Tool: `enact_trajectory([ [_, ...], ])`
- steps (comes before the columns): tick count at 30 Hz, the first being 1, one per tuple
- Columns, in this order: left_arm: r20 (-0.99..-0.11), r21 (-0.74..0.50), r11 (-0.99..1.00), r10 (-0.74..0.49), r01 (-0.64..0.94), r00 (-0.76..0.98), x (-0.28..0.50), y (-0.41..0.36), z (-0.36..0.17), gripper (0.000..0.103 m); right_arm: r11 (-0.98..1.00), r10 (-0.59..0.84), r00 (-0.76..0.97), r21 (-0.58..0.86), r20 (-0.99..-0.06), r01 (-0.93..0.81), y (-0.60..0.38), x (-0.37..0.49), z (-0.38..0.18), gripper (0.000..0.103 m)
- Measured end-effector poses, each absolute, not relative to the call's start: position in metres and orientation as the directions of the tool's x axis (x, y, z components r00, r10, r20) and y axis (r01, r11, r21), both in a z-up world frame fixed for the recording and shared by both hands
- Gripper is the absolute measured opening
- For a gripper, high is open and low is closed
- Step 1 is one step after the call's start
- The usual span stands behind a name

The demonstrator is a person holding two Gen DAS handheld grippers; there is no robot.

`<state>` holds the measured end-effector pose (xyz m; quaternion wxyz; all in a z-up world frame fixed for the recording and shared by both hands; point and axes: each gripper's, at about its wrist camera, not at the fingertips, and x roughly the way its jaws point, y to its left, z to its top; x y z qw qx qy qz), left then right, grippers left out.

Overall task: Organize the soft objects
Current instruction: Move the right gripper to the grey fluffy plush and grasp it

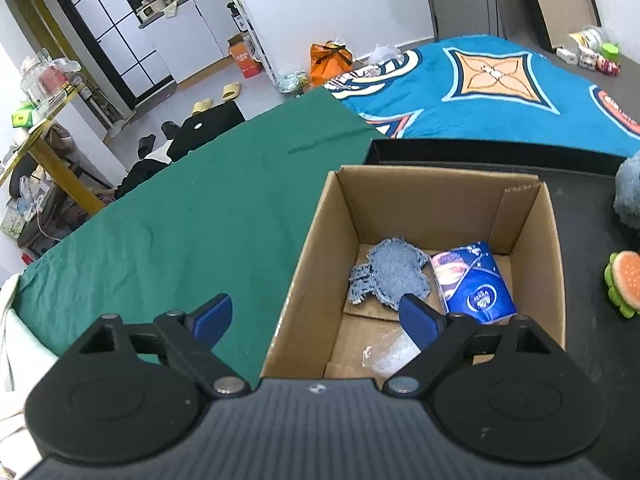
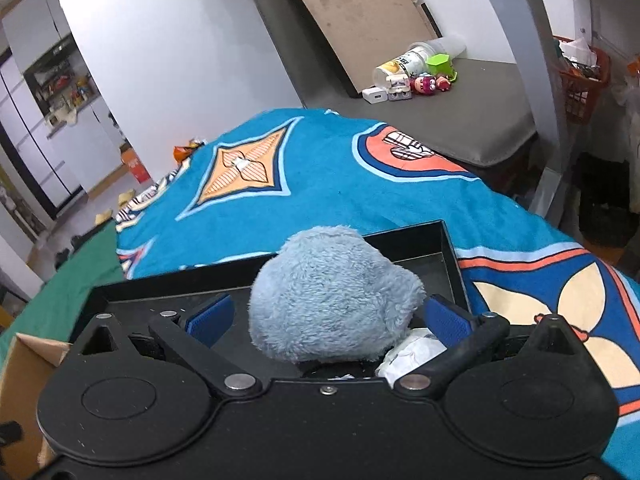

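An open cardboard box stands on the table and holds a blue denim cloth, a blue tissue pack and a clear plastic wrapper. My left gripper is open and empty above the box's near left rim. A fluffy light-blue plush lies in a black tray; its edge shows in the left wrist view. My right gripper is open with a finger on each side of the plush. A burger plush lies right of the box.
A green cloth covers the table left of the box. A blue patterned blanket lies beyond the tray. Small toys and a cup sit on a grey surface at the back. White material lies under the plush.
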<state>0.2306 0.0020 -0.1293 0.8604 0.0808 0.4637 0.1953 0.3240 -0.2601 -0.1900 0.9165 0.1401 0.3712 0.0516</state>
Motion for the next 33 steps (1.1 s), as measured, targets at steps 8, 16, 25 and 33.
enact_trajectory([
  [8,-0.760,0.340,0.903,0.428,-0.263,0.489,0.229,0.005,-0.131,0.090,0.968,0.191,0.695,0.248,-0.693,-0.019,-0.253,0.325,-0.195,0.077],
  [16,-0.762,0.335,0.907,0.420,-0.255,0.492,0.227,0.005,-0.127,0.090,0.972,0.200,0.705,0.231,-0.680,-0.053,-0.250,0.317,-0.183,0.059],
  [25,-0.761,0.306,0.916,0.399,-0.259,0.512,0.218,0.014,-0.116,0.090,0.968,0.226,0.715,0.232,-0.662,-0.092,-0.244,0.303,-0.169,0.056],
  [33,-0.767,0.271,0.929,0.368,-0.254,0.526,0.208,0.028,-0.108,0.090,0.953,0.290,0.733,0.256,-0.616,-0.161,-0.233,0.283,-0.146,0.056],
])
